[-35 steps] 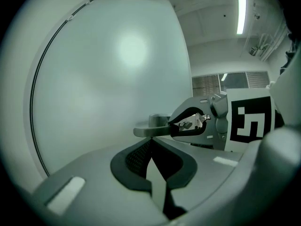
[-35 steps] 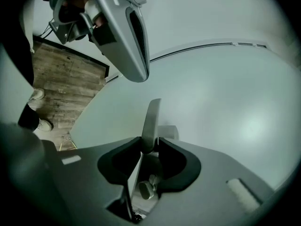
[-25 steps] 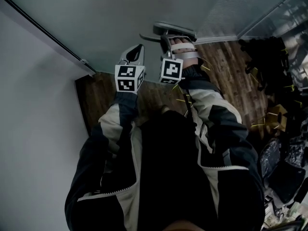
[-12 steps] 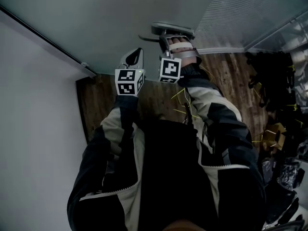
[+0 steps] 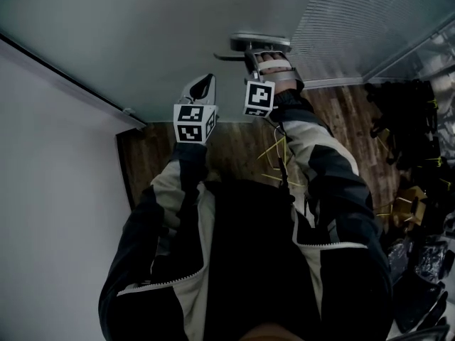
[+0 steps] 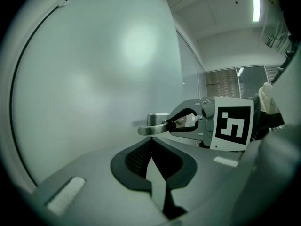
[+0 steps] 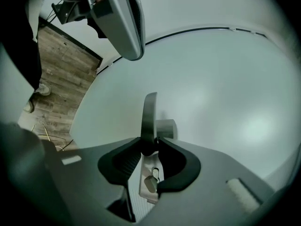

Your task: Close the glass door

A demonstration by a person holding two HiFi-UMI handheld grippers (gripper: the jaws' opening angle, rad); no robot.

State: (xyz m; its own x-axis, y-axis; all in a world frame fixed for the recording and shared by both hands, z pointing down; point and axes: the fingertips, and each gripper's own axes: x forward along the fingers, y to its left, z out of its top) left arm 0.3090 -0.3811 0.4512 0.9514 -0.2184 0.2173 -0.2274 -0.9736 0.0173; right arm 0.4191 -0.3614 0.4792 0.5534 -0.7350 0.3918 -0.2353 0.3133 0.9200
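The right gripper point(image 7: 149, 147) was clamped on the lever handle point(image 7: 149, 114), a slim bar of smooth grey metal. Its long axis ran across the jaws toward the left gripper's side, and the flat, frosted glass door point(image 7: 225, 88) lay straight ahead. The left gripper point(image 6: 151, 139), pressed together on nothing, hung just beside the right one, the handle ahead to its right

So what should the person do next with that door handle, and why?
Probably push the glass door shut by its handle: the right tool is clamped on it, the left tool is empty, and the latch edge looks exposed, so the door seems open.
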